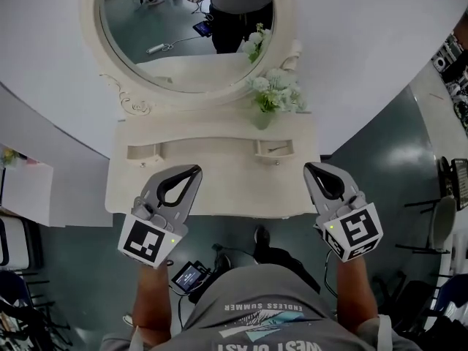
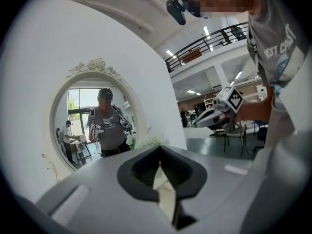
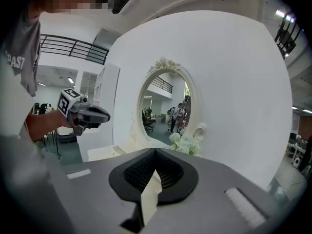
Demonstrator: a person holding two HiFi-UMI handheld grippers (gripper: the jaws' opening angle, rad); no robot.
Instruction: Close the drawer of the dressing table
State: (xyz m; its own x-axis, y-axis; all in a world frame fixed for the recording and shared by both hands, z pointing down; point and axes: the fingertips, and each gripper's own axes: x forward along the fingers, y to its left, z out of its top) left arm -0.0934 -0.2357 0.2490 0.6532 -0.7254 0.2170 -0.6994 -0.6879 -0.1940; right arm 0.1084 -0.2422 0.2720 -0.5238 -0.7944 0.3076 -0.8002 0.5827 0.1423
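Head view: the task is judged not yet started. On the cream dressing table (image 1: 248, 189), the right drawer (image 1: 274, 149) stands pulled out with its inside showing, and the left drawer (image 1: 144, 152) appears likewise open. The left gripper (image 1: 194, 172) and right gripper (image 1: 310, 168) hover over the front part of the top, apart from both drawers. All of the closing push remains. The top is otherwise bare except for a vase of white flowers (image 1: 274, 97) below the oval mirror (image 1: 186, 28). A white curved wall stands behind the table and a dark floor (image 1: 365, 167) lies around it. Left gripper view: the fingers are pressed together with nothing between them. No drawer shows. The mirror reflects the person, and to the right is an open hall with a balcony railing (image 2: 209, 40) and ceiling lights. Right gripper view: the fingers are likewise together and empty. The mirror, flowers and white wall lie ahead, and no drawer can be made out.
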